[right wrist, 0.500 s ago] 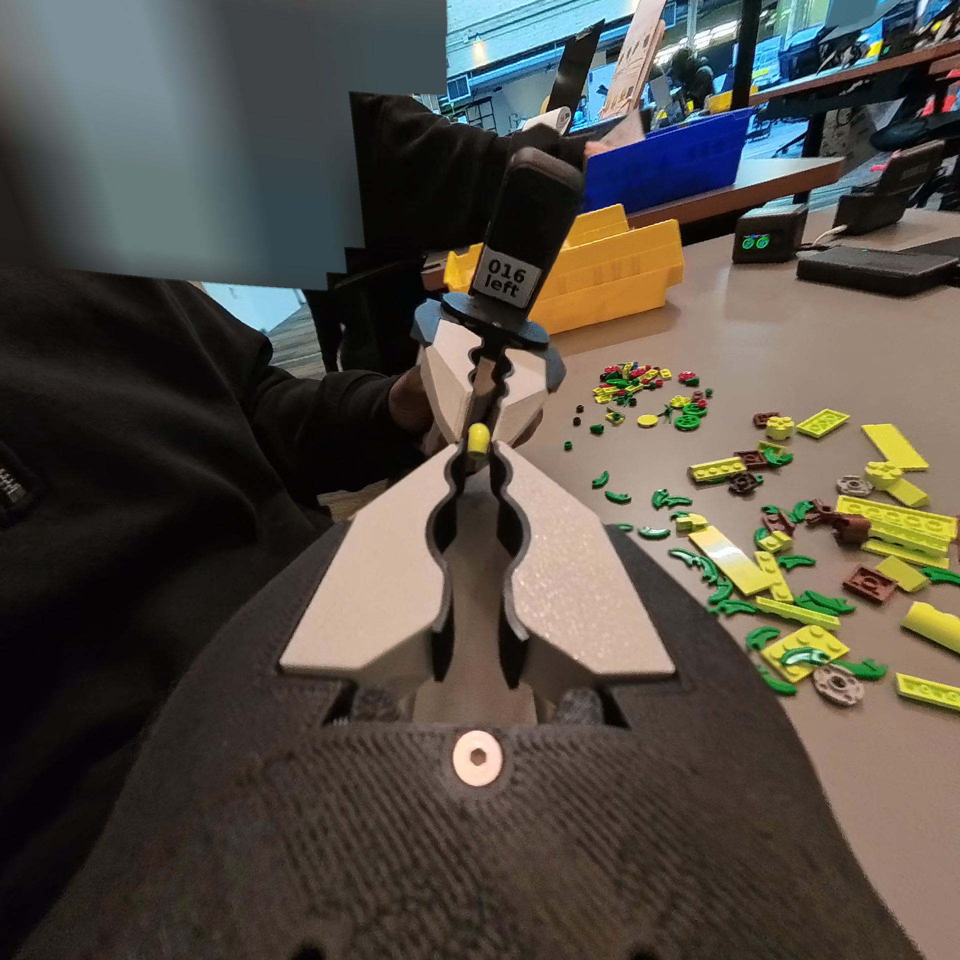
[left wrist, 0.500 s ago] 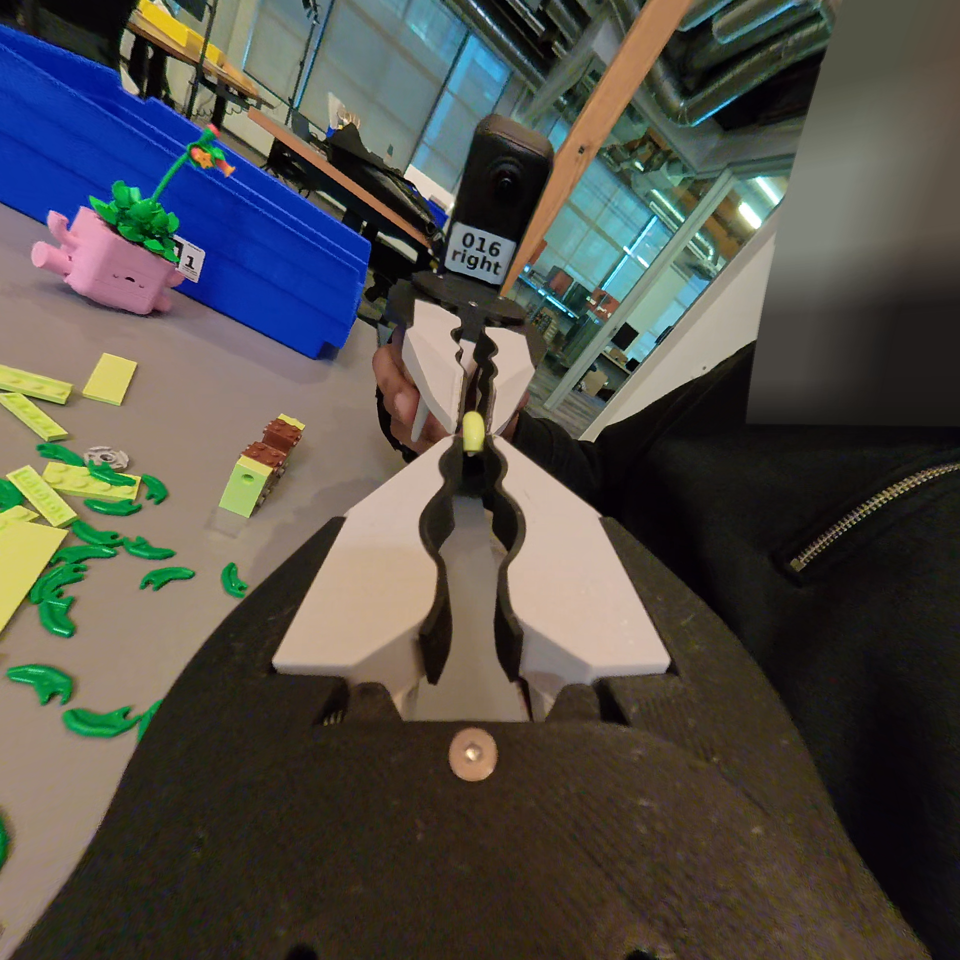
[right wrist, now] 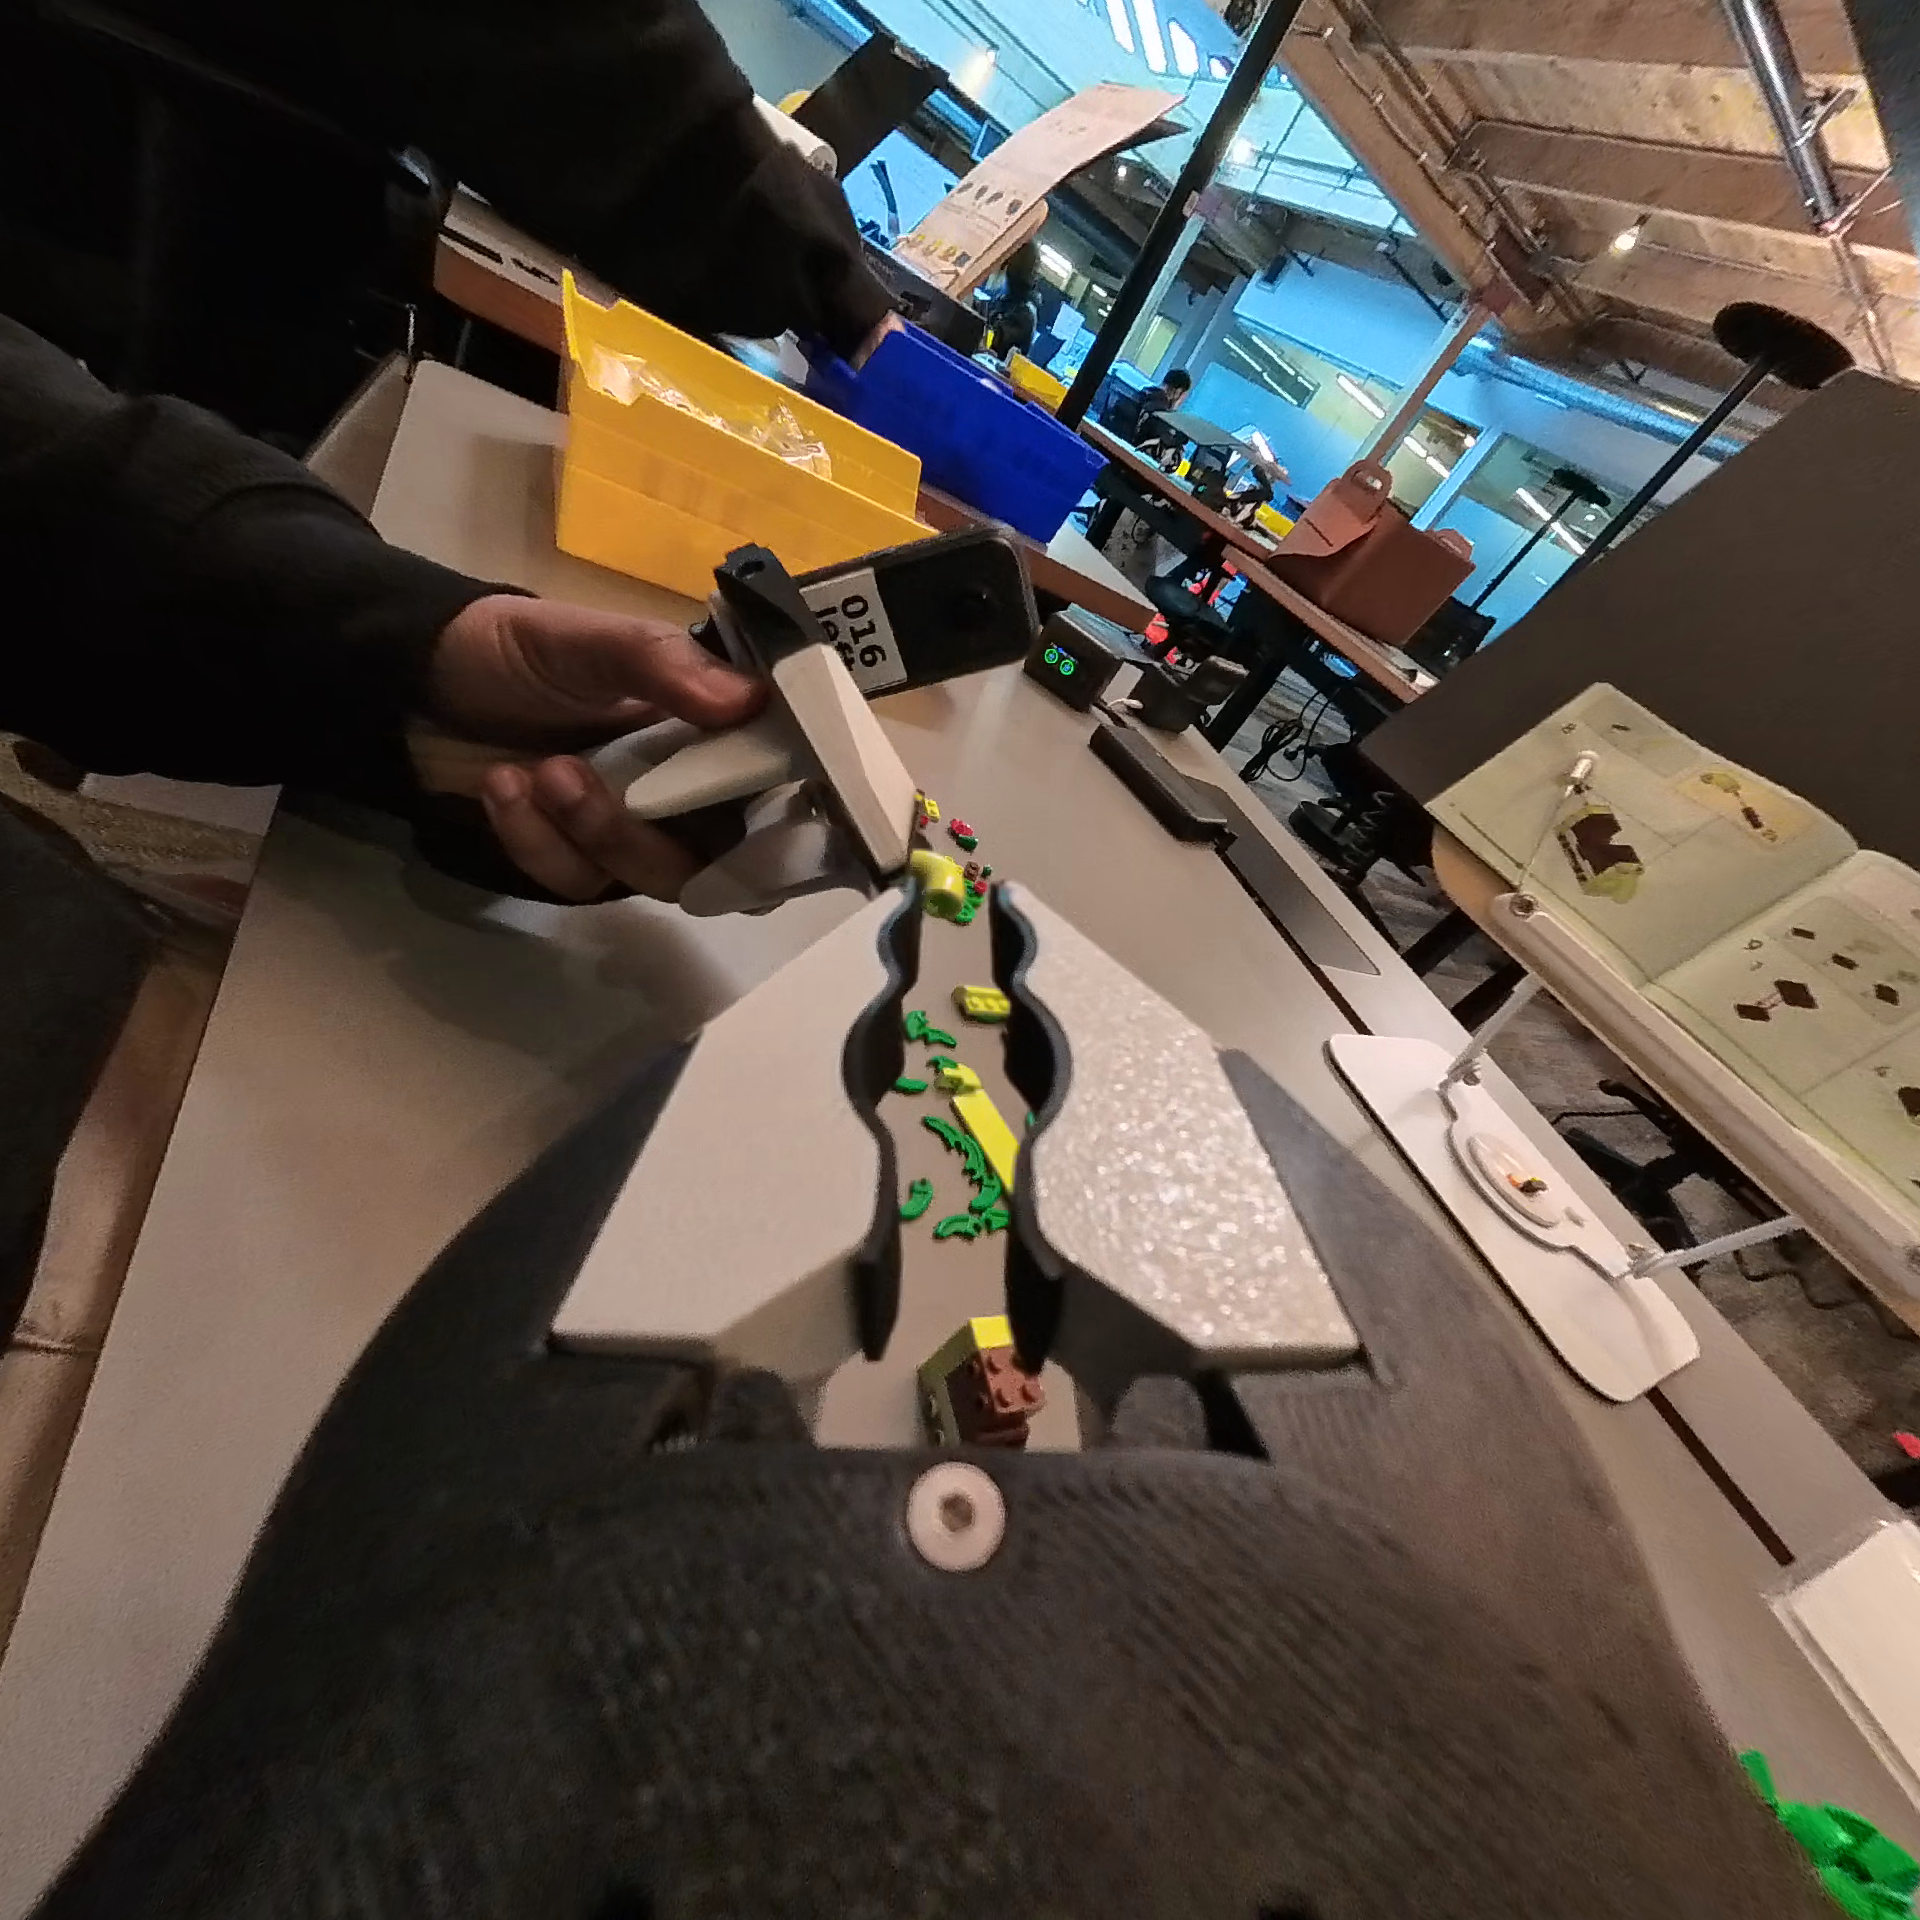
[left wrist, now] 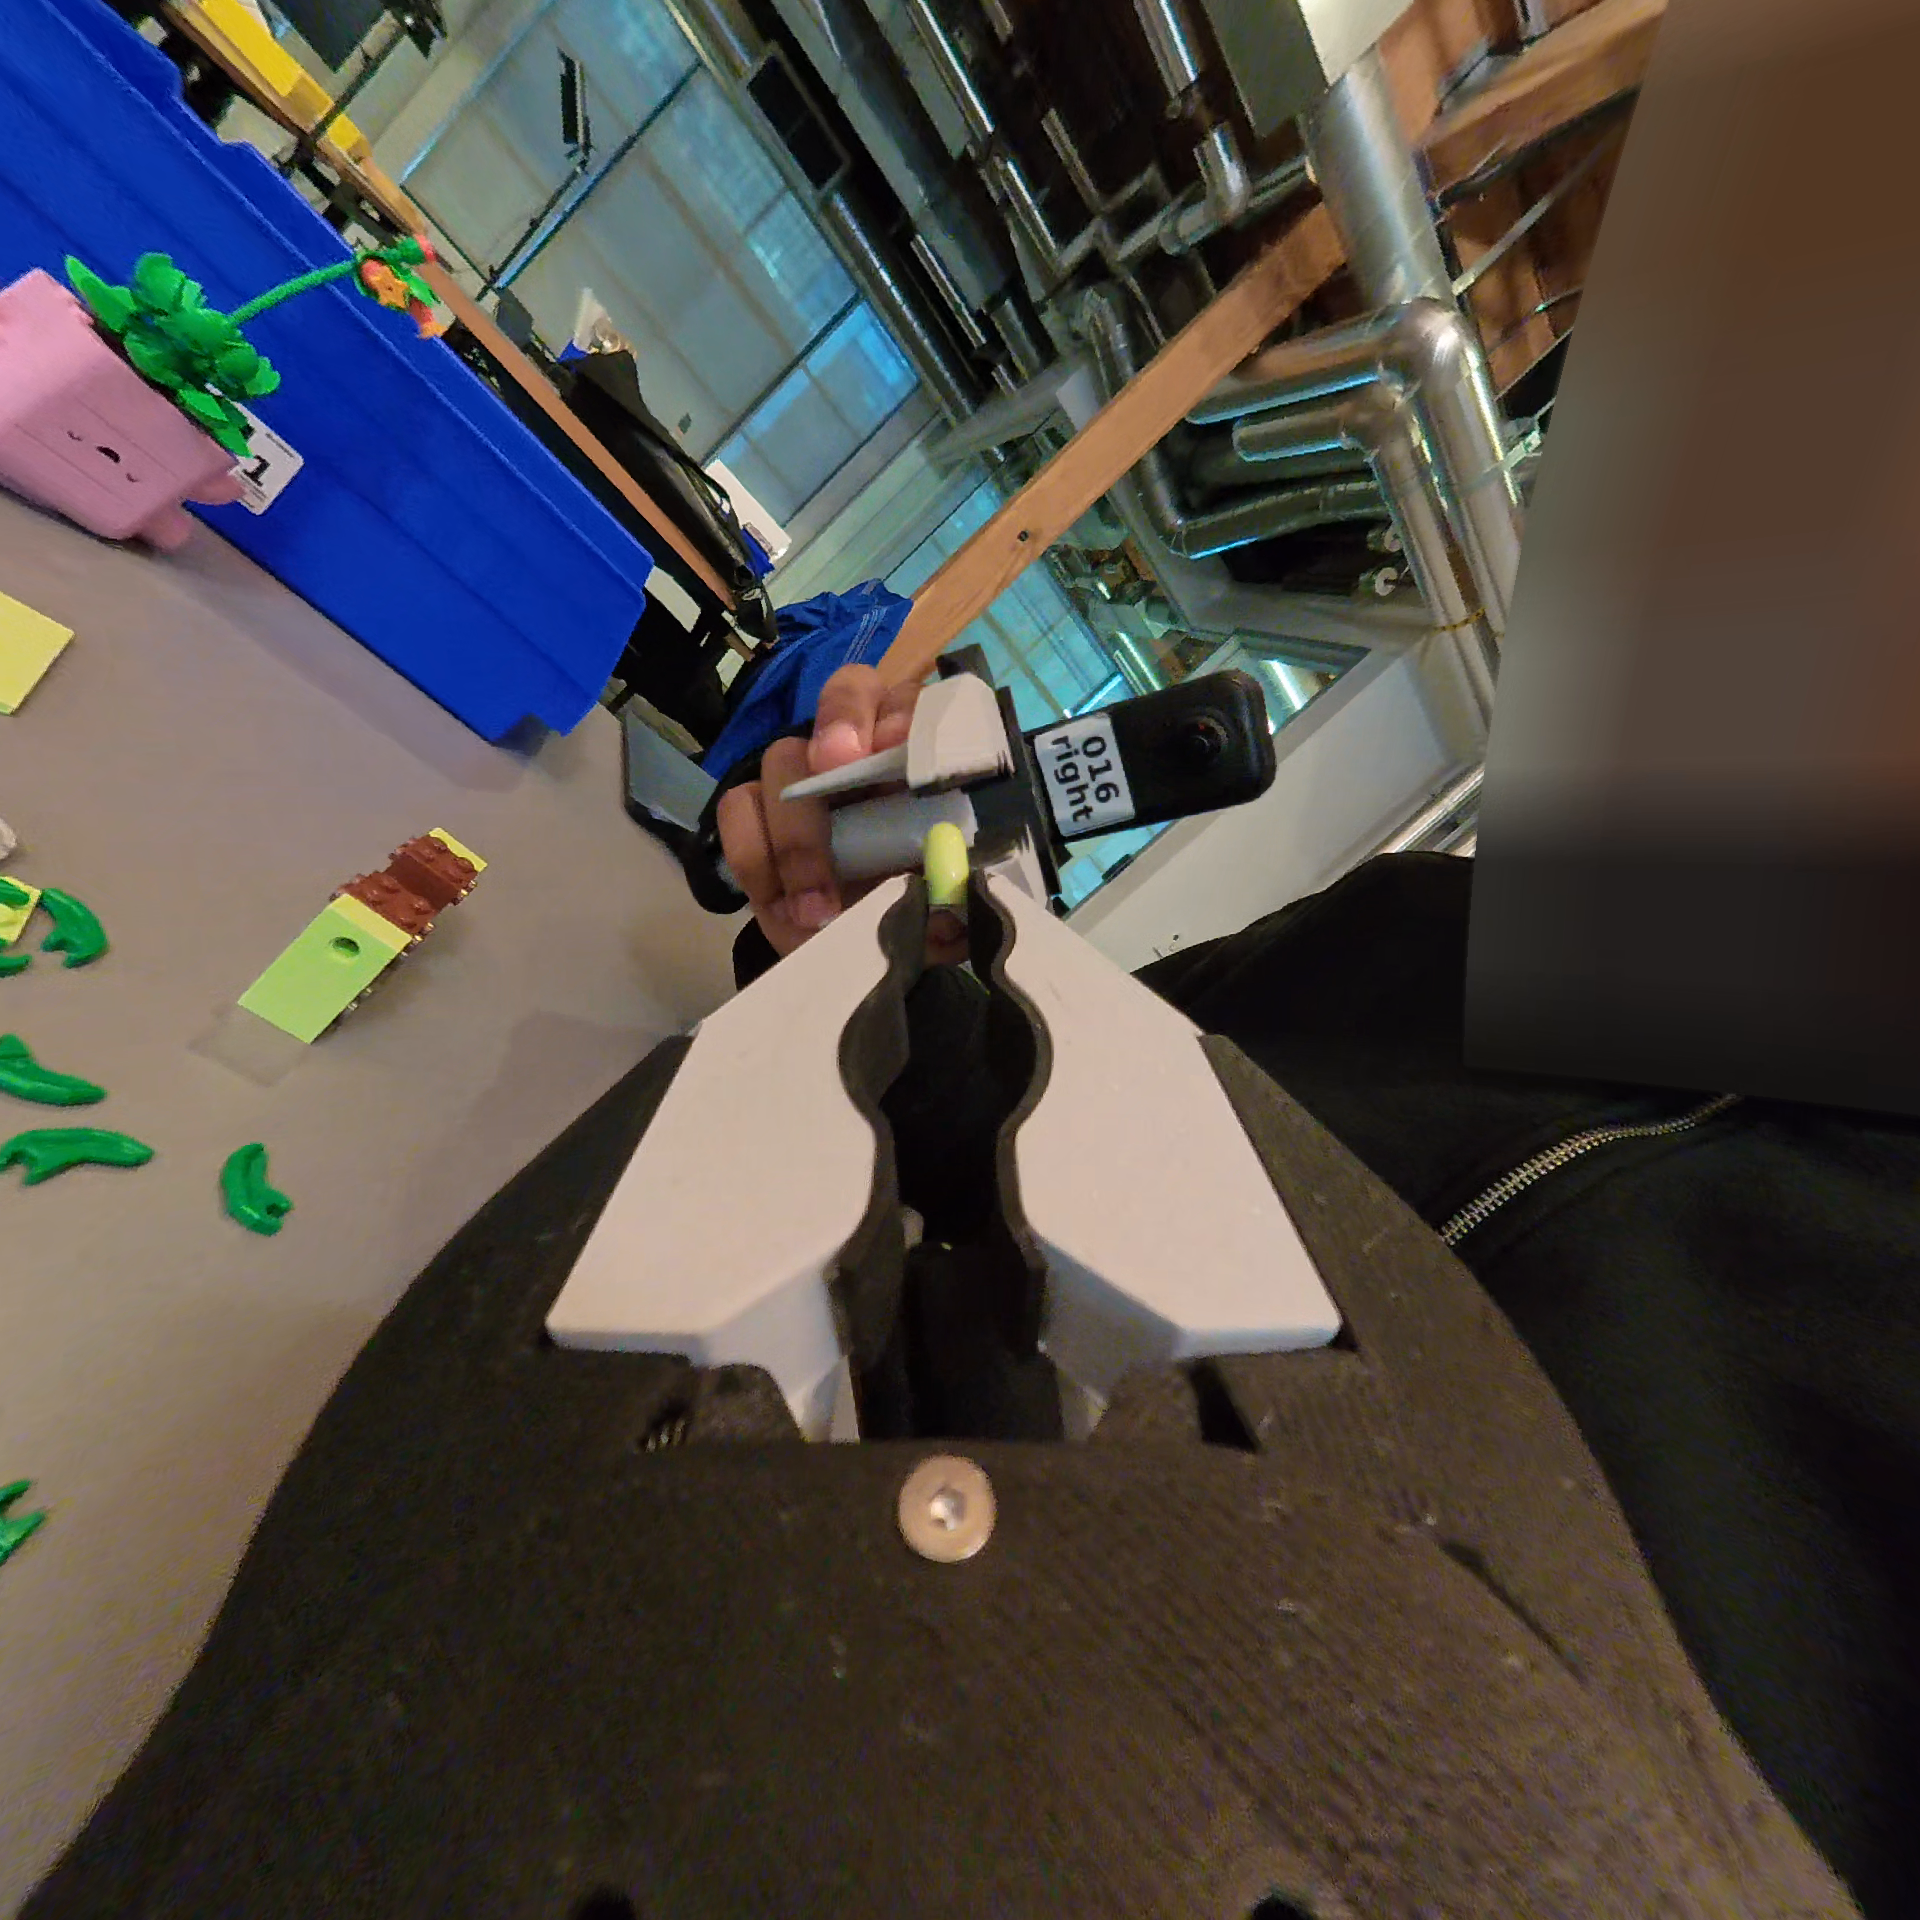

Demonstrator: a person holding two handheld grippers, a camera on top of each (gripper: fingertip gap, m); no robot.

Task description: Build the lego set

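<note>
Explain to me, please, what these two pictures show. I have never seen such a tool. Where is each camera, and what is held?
A person holds a two-finger hand tool, a gripper, in each hand. Each picture comes from a camera on one gripper, looking along its fingers. In the left view, the left gripper pinches a small yellow-green piece. In the right view, the right gripper is open beside it. On the grey table lie green leaves, a small brown and green build and a pink pot. A booklet lies open nearby.
</note>
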